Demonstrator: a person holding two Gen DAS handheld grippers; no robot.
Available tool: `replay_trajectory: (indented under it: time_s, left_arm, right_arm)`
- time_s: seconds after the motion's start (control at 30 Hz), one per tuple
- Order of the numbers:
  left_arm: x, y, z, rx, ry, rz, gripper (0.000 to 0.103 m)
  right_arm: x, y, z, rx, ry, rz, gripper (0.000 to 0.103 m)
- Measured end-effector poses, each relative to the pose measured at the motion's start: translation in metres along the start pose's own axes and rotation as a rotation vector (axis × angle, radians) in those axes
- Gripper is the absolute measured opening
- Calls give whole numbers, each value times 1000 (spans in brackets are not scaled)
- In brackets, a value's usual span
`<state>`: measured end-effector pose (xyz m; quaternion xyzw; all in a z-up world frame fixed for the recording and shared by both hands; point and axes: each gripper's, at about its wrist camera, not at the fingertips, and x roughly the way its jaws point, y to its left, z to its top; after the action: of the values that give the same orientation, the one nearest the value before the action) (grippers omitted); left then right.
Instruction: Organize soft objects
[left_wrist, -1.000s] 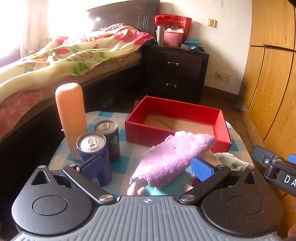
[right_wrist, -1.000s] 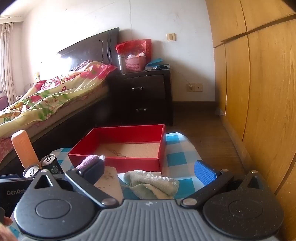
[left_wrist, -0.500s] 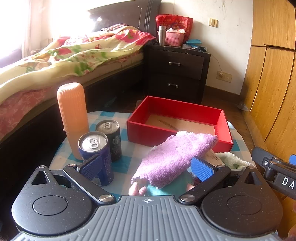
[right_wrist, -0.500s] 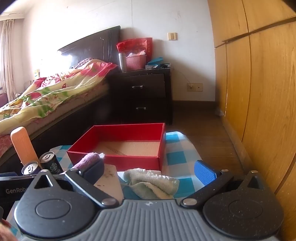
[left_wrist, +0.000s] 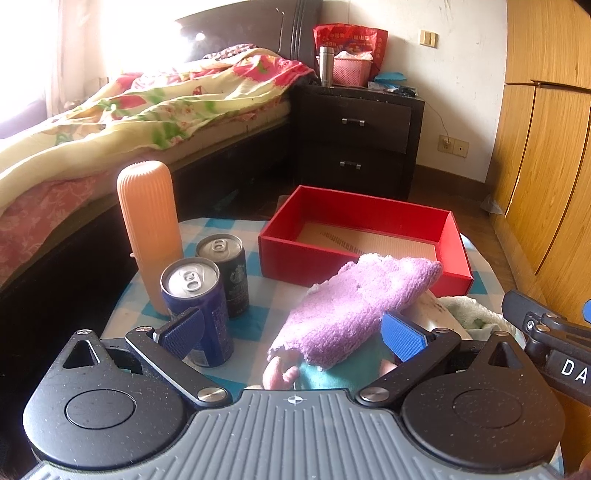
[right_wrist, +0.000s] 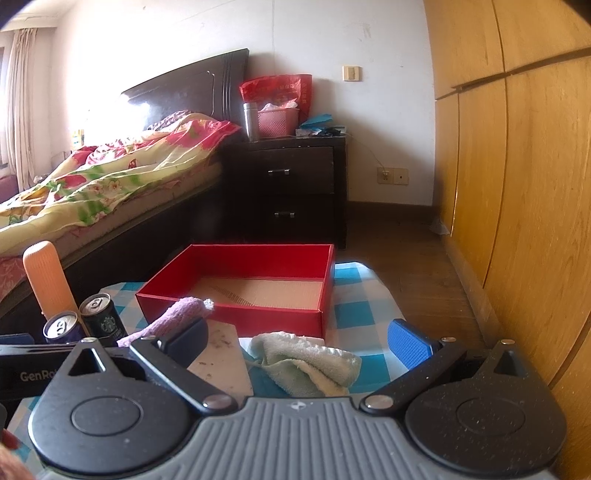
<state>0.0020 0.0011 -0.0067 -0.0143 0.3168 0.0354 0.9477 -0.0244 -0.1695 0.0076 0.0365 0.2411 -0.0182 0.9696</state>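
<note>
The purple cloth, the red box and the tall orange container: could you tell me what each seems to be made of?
Purple cloth: looks like terry or microfibre, with a fuzzy nap and a soft drape.
Red box: probably cardboard, matte red with thin straight walls and a tan, paper-like floor.
Orange container: likely silicone or plastic, matte with fine vertical ribs; I cannot tell which.

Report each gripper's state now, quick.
Left gripper: open, holding nothing; the purple towel lies between its fingers, ungripped.
Right gripper: open, holding nothing; the pale green towel lies between its fingers.
</note>
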Motion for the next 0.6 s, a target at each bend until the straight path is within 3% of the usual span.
replay_trajectory:
  time_s: [0.6]
  left_arm:
    - [-1, -1, 0, 7, -1, -2, 98]
  right_arm:
    - [1, 0, 0, 0, 6, 0, 85]
